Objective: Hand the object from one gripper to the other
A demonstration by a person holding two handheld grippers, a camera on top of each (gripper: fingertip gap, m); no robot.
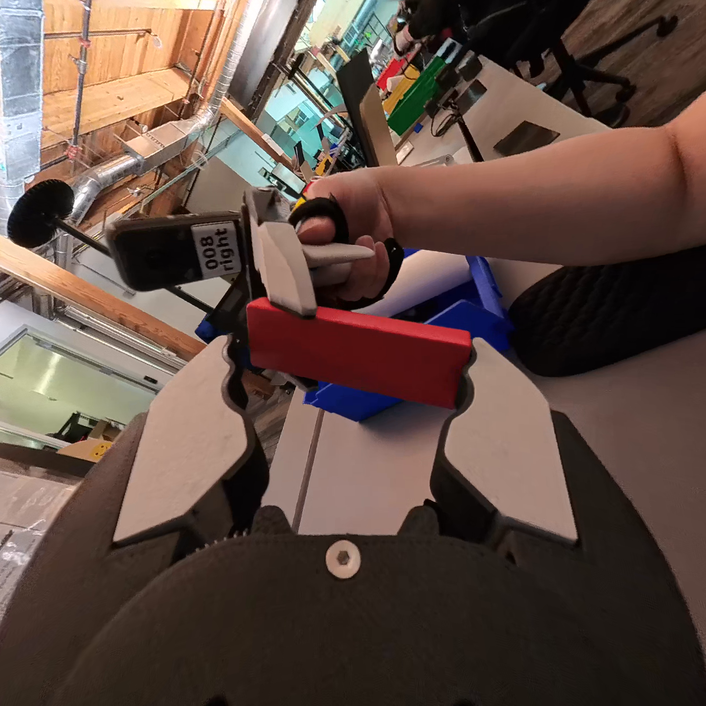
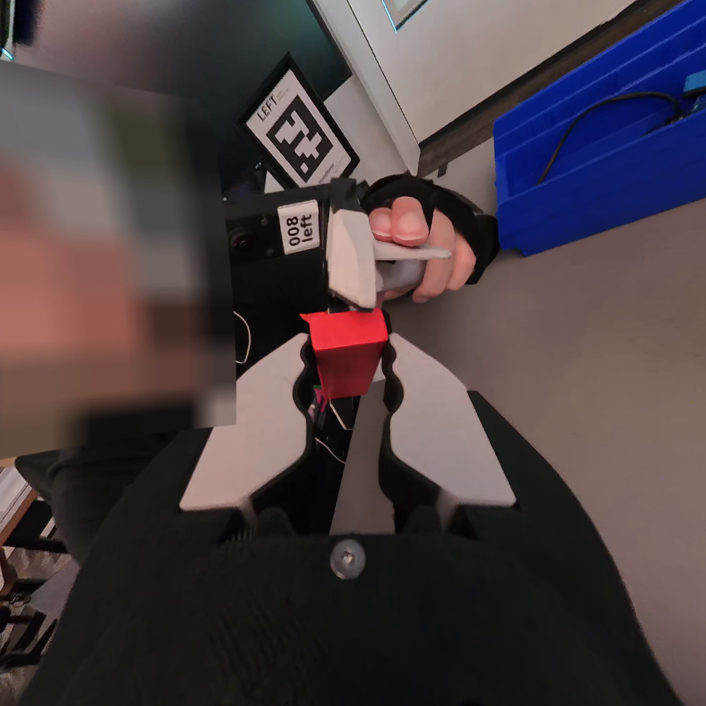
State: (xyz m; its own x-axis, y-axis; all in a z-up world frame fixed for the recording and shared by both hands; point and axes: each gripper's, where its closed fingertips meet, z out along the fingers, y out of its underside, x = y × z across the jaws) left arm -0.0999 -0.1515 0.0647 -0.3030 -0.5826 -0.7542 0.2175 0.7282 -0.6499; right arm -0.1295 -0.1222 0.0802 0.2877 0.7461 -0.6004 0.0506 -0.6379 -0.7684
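A red rectangular block (image 1: 355,359) is held in the air above the grey table. In the right wrist view my right gripper (image 2: 347,363) is shut on the block (image 2: 345,366) across its narrow width. In the left wrist view one right finger (image 1: 286,267) lies on the block's top face near its left end. My left gripper (image 1: 351,366) is spread wide along the block's length. Its right fingertip (image 1: 472,366) touches the block's end, and a thin dark gap shows at its left fingertip (image 1: 231,359). One left finger (image 2: 349,263) meets the block's far end.
Blue bins (image 1: 382,397) stand on the grey table (image 1: 573,458) just behind the block; one (image 2: 573,172) holds a black cable. A person's forearm (image 1: 535,198) reaches in from the right. A black mesh cushion (image 1: 611,317) lies at the right. My two grippers' fingertips are within a few centimetres of each other.
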